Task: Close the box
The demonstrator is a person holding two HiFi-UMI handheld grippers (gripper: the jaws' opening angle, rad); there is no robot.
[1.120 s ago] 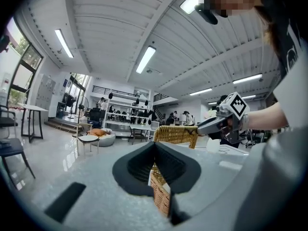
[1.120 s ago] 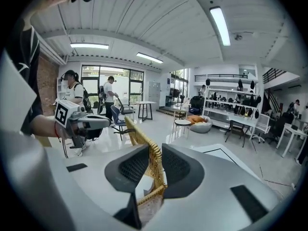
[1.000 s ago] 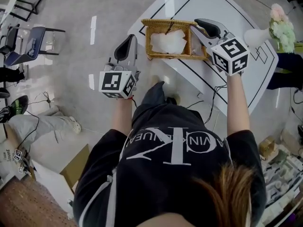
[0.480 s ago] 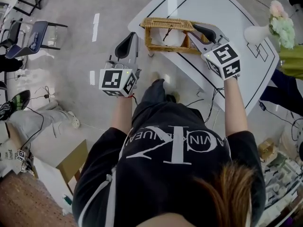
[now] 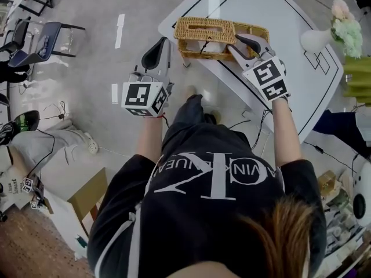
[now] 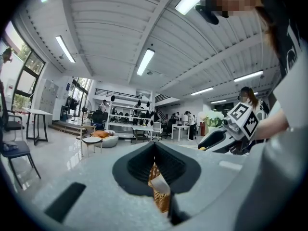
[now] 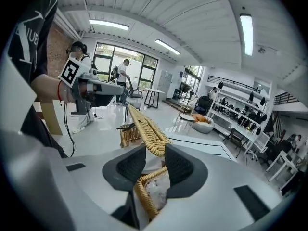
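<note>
Just changed: the lid (image 7: 143, 129) of the wicker tissue box (image 5: 200, 35) has swung down. A second ago it stood open over the contents; now it lies almost flat on the box.
Where the box is: on the white desk (image 5: 290, 16), close to its left edge, with its long side running left to right.
Right side: the right claw (image 5: 240, 44) has come down with the lid at the box's right end. Its jaws have just been widening and now stand roughly half apart. The lid's woven rim is between them, and the pads look slack on it rather than biting.
Left side: the left claw (image 5: 162, 42) hangs just left of the box and apart from it, off the desk edge. Its jaws are all but together and hold nothing — only a sliver of wicker shows through the slit.
Still open: the lid rides a little above the box wall on the right claw's side, and white tissue (image 7: 157, 189) shows under the rim.
Meaning for the task: the lowering looks nearly finished and the grip seems to be letting go — the lid probably still has to settle or be pressed flat.
</note>
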